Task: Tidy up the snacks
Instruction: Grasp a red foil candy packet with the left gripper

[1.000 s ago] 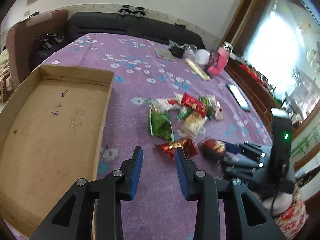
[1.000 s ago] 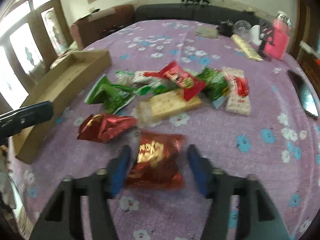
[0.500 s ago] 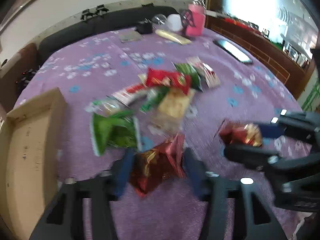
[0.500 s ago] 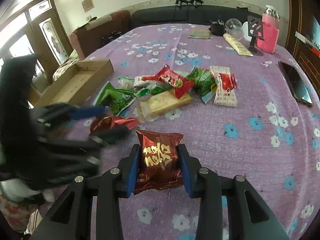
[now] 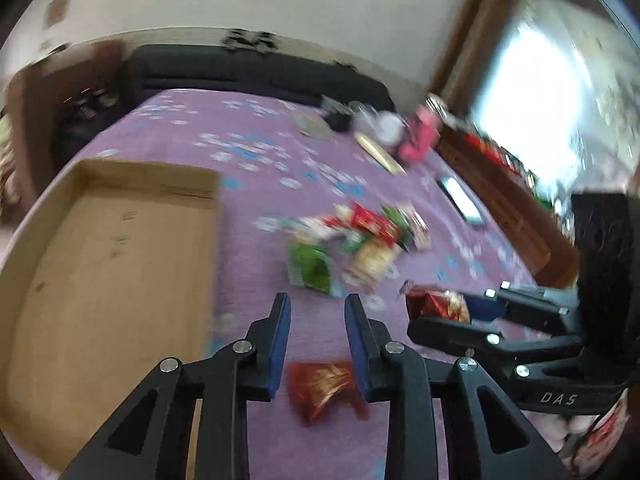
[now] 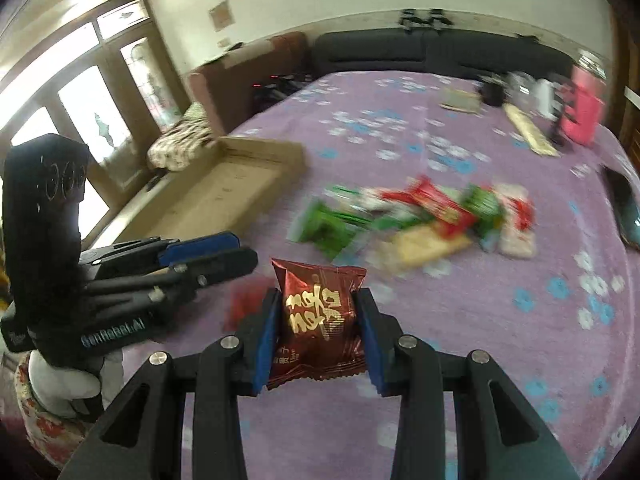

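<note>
A broad surface [image 5: 160, 128] under a purple cloth with blue and white flowers carries everything. On its left side lies a shallow cardboard tray [image 5: 100, 280], open-topped, with no snacks in the part that shows. Toward the middle sits the snack pile [image 5: 352, 240]: green, red and pale yellow packets overlapping, too blurred to count.

The left claw [image 5: 317, 300] hangs just beside the tray's near right wall, so it is the nearer of the two to the tray. Its jaws are closing, yet nothing is pinched between the blue pads. A crumpled red-and-gold packet [image 5: 324, 384] shows low down near the roots of the fingers, and from the right wrist view it looks to be lying on the cloth underneath rather than held.

The right claw [image 6: 318, 296] is clamped on a dark red packet [image 6: 318, 320], pads pressing its two side edges. The packet stands with its long axis along the fingers, crimped top edge jutting past the fingertips, gold lettering facing the camera, glossy and puffed, lifted off the cloth. From this claw the tray lies ahead and to the left, past the left claw, which sits in the way; my judgement is that the delivery has to go over or around it.
</note>
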The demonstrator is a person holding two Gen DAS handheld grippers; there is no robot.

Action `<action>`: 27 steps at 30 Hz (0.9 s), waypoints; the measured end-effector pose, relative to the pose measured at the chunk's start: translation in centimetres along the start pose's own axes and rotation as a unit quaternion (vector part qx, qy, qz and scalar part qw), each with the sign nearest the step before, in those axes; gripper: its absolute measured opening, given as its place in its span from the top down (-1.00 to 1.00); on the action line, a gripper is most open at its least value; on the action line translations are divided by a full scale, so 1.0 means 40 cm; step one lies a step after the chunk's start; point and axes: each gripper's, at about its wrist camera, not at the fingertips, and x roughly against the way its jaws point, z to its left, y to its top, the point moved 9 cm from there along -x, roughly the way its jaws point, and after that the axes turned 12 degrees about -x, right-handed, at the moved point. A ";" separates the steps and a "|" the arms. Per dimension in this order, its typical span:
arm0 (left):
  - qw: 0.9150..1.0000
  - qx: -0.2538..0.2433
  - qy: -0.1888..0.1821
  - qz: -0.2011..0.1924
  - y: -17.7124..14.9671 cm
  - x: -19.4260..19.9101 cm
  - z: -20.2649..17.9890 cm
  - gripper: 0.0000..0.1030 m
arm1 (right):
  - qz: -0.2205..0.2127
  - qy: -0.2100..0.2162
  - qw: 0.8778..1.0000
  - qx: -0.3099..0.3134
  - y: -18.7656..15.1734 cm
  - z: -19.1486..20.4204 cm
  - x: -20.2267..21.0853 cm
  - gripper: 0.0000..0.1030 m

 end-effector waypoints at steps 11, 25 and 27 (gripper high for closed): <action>0.998 0.048 0.043 -0.018 -0.079 0.144 0.176 0.33 | 0.035 0.031 0.997 0.056 0.002 0.192 -0.113 0.28; 0.980 -0.173 0.003 0.101 -0.133 -0.123 -0.161 -0.18 | -0.010 -0.035 0.997 -0.075 -0.027 -0.154 0.052 0.29; 0.974 -0.195 0.015 0.115 -0.149 -0.144 -0.169 -0.37 | -0.010 -0.027 0.997 -0.078 -0.034 -0.154 0.055 0.29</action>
